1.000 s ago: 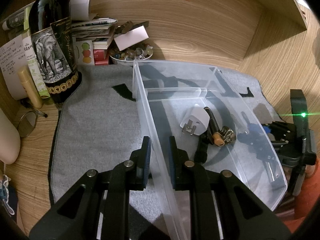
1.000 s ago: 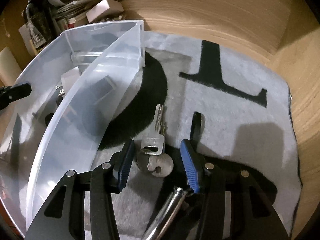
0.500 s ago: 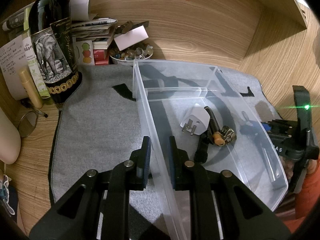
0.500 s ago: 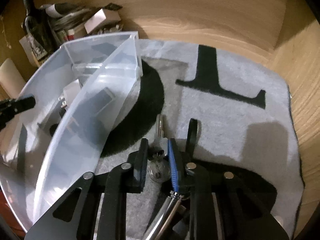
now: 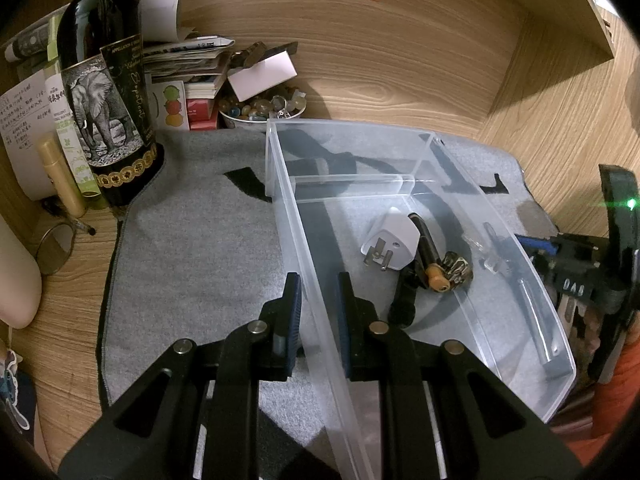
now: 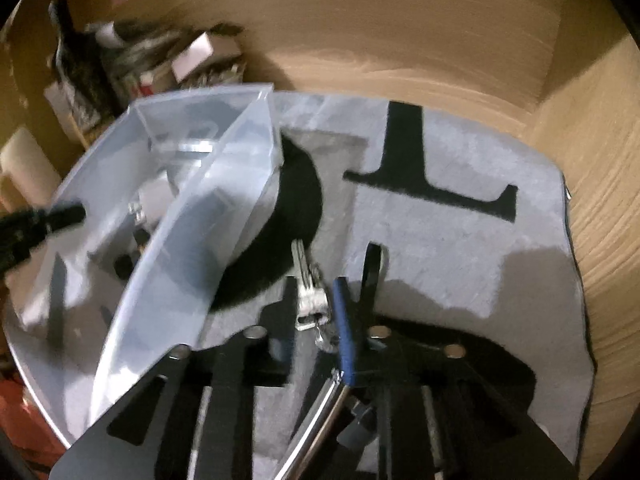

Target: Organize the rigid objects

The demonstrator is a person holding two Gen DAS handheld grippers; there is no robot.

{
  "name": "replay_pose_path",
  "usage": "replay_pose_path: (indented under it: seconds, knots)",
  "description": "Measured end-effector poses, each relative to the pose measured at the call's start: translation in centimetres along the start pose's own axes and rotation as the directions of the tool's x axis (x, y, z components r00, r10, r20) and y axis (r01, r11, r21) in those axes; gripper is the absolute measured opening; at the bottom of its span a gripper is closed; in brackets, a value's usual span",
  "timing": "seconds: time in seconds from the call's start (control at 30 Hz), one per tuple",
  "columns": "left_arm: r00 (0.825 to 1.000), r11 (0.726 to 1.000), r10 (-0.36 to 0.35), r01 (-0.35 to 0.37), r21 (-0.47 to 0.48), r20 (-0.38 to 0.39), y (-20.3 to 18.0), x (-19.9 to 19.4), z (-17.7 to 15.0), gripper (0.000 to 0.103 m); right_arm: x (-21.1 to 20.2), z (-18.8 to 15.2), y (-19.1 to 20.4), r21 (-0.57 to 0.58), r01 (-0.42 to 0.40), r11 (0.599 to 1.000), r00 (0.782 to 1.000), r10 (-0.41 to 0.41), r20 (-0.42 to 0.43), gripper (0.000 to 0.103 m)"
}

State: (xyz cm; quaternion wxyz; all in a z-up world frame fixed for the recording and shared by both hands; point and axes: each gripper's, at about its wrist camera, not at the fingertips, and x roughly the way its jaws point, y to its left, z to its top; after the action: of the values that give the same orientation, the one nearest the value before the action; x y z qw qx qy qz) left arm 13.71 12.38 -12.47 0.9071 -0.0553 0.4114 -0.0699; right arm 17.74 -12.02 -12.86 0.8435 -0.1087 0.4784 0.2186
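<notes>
Lifted off the grey mat [image 6: 460, 240] since a second ago, when they lay flat between wide-spread jaws, the keys [image 6: 309, 300] now hang tilted in the right claw [image 6: 314, 320], near the mat's front edge and just beside the clear plastic bin [image 6: 172, 280]. That claw's jaws are opening again after pinching in; the keys are between them, apparently lying against the blue right-hand pad, though motion blur hides how firm the contact is. On the bin's far side the left claw [image 5: 318, 312] is clamped together on the left wall of the bin [image 5: 304, 264], steadying it on the bench [image 5: 400, 60].

The risk, as judged here: with the jaws easing apart before the keys reach the bin, the bunch could slip and drop back on the mat, or strike the bin's rim and bounce outside. A knock on the wall could also jolt the bin in the left claw's pinch.

By count: two keys visible in one bunch; one bin, split by one divider [image 5: 352, 180]; inside its near compartment one white plug adapter [image 5: 394, 240] and a tangle of dark small items [image 5: 436, 272] too jumbled to number; one wine bottle [image 5: 106, 92] at the bench's back left corner.
</notes>
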Motion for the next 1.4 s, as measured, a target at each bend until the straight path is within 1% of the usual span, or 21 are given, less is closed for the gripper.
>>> replay_pose_path:
  seconds: [0.03,0.13,0.3,0.4,0.5,0.6,0.67,0.73,0.93,1.03,1.23,1.4]
  knots:
    - [1.000,1.000,0.001,-0.001,0.000,0.000,0.0,0.0,0.0,0.016,0.3,-0.2,0.3,-0.019,0.008,1.000,1.000,-0.008,-0.014,0.026]
    - [1.000,1.000,0.001,-0.001,0.000,0.000,0.0,0.0,0.0,0.016,1.0,-0.7,0.8,-0.053,0.015,0.998,0.999,-0.018,-0.041,0.027]
    - [1.000,1.000,0.002,-0.002,0.001,0.000,0.0,0.0,0.0,0.016,1.3,-0.8,1.2,-0.108,0.051,0.993,0.998,-0.056,-0.042,0.036]
    - [1.000,1.000,0.001,-0.001,0.000,0.000,0.0,0.0,0.0,0.016,1.5,-0.7,0.8,-0.091,0.039,0.995,0.998,-0.042,-0.036,0.037]
    - [1.000,1.000,0.003,-0.003,0.001,0.000,-0.1,0.0,0.0,0.016,1.7,-0.4,0.0,-0.038,0.010,0.999,0.999,-0.012,-0.040,0.037]
    - [1.000,1.000,0.002,-0.002,0.002,0.000,0.0,0.0,0.0,0.016,1.6,-0.5,0.0,-0.030,0.018,0.999,0.999,-0.019,-0.031,0.033]
    - [1.000,1.000,0.002,-0.002,0.001,0.000,0.0,0.0,0.0,0.016,1.5,-0.5,0.0,-0.027,0.019,0.999,0.999,-0.019,-0.025,0.020]
    - [1.000,1.000,0.002,-0.002,0.002,-0.001,0.0,0.0,0.0,0.016,1.5,-0.4,-0.1,-0.014,0.015,1.000,1.000,-0.015,-0.026,0.014]
    - [1.000,1.000,0.002,-0.002,0.001,0.000,0.0,0.0,0.0,0.016,1.3,-0.5,-0.1,-0.004,0.019,1.000,1.000,-0.019,-0.012,0.010]
    - [1.000,1.000,0.002,-0.002,0.001,0.000,0.0,0.0,0.0,0.016,1.1,-0.5,-0.2,0.018,0.005,1.000,1.000,-0.005,-0.001,0.010]
    - [1.000,1.000,0.003,-0.003,0.002,-0.002,0.0,0.0,0.1,0.016,-0.2,-0.2,-1.0,0.068,-0.018,0.998,0.999,0.015,0.050,0.010]
    - [1.000,1.000,0.003,-0.003,0.003,-0.001,0.0,0.0,0.1,0.016,-1.9,0.6,-1.0,0.067,-0.004,0.998,0.995,-0.003,0.103,0.010]
